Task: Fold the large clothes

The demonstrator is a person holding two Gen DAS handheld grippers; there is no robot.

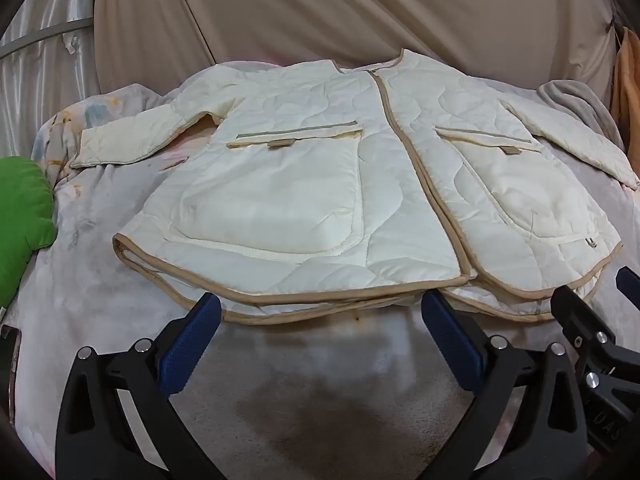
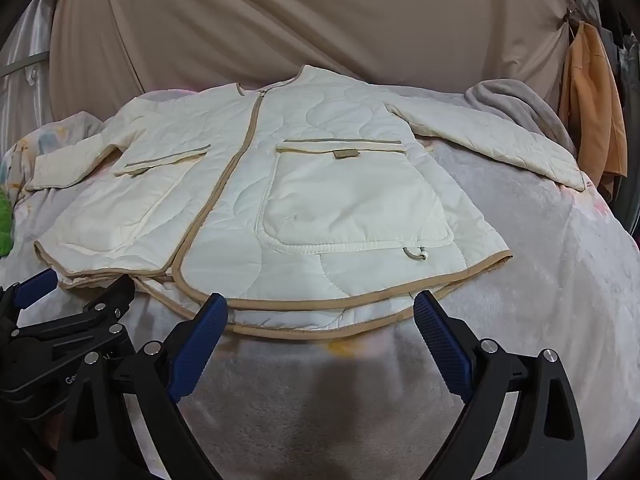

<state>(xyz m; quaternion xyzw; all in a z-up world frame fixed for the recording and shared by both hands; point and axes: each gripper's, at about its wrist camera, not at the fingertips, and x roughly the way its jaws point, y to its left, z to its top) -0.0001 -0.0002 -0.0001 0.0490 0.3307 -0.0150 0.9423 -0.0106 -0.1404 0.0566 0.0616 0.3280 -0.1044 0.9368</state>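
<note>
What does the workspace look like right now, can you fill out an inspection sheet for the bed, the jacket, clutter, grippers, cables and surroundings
Surface: bed covered with a pale plush blanket, rumpled at the far edges.
Job's things: cream quilted jacket lying flat, front up, zipped, both sleeves spread out; unfolded.
Clutter: green cushion at the left edge; grey fleece throw behind the right sleeve.
Grippers: left gripper and right gripper both open, just short of the hem, holding nothing.
Cables: nothing seen.
Surroundings: beige curtain behind the bed; orange garment hanging at the right.
</note>
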